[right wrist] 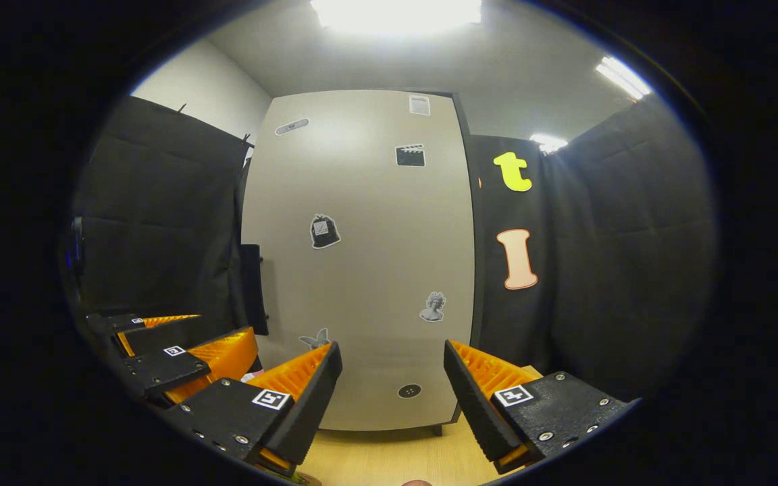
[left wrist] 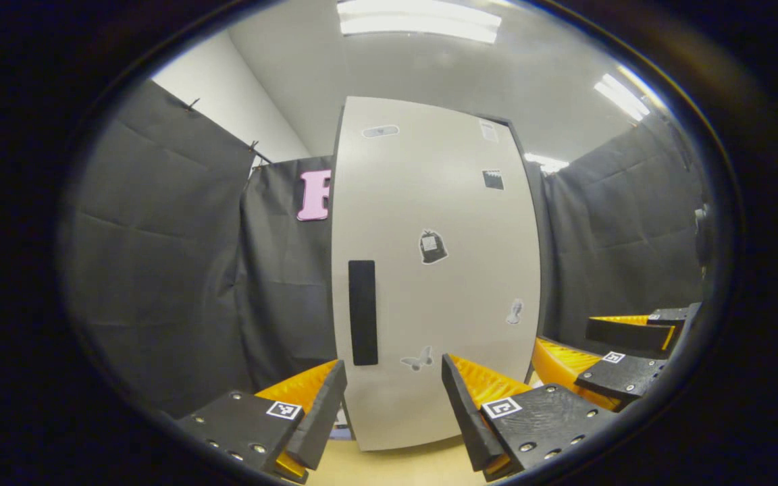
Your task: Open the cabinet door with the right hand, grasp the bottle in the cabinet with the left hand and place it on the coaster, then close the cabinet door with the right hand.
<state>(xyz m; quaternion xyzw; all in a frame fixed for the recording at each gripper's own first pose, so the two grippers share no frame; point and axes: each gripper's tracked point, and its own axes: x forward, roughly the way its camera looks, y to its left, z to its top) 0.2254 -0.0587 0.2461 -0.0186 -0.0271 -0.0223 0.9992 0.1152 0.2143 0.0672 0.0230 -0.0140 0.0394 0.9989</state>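
Ahead, the cabinet door (left wrist: 436,270) stands closed and upright on the worktop (right wrist: 389,459), its dark handle (left wrist: 362,312) at its left edge. Both the left gripper (left wrist: 394,405) and right gripper (right wrist: 393,391) face it, fingers spread wide, holding nothing.

The closed cabinet door (left wrist: 429,270) hides the cabinet's inside. Its stickers (right wrist: 323,231) are too small to make out.
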